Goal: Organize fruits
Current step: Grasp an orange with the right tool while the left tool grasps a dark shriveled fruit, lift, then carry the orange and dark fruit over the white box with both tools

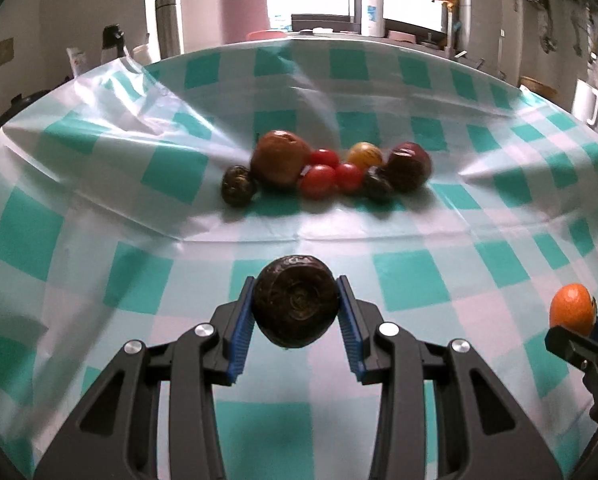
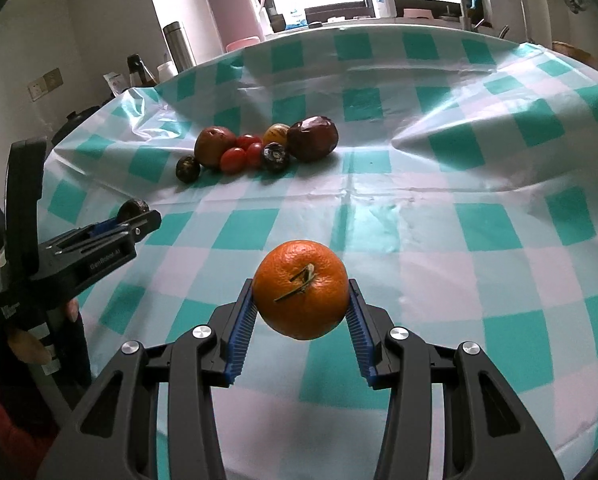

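While both fruits hang mid-carry, left gripper (image 1: 297,308) clamps a dark fruit (image 1: 296,306), right gripper (image 2: 302,294) clamps the orange (image 2: 301,289); next prob needs setting em by the fruit pile (image 2: 259,148).

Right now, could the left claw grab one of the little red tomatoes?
Probably not yet. The left claw is already shut on a dark round fruit, though the checked cloth before the tomatoes lies bare.

We note the tablecloth (image 2: 419,240) checked teal and white. The tangerine (image 2: 301,288) is bright orange. The round fruit (image 1: 295,306) is dark brown-black. The three small tomatoes (image 2: 241,152) are red. Both grippers' pads (image 2: 241,332) are blue on black frames.
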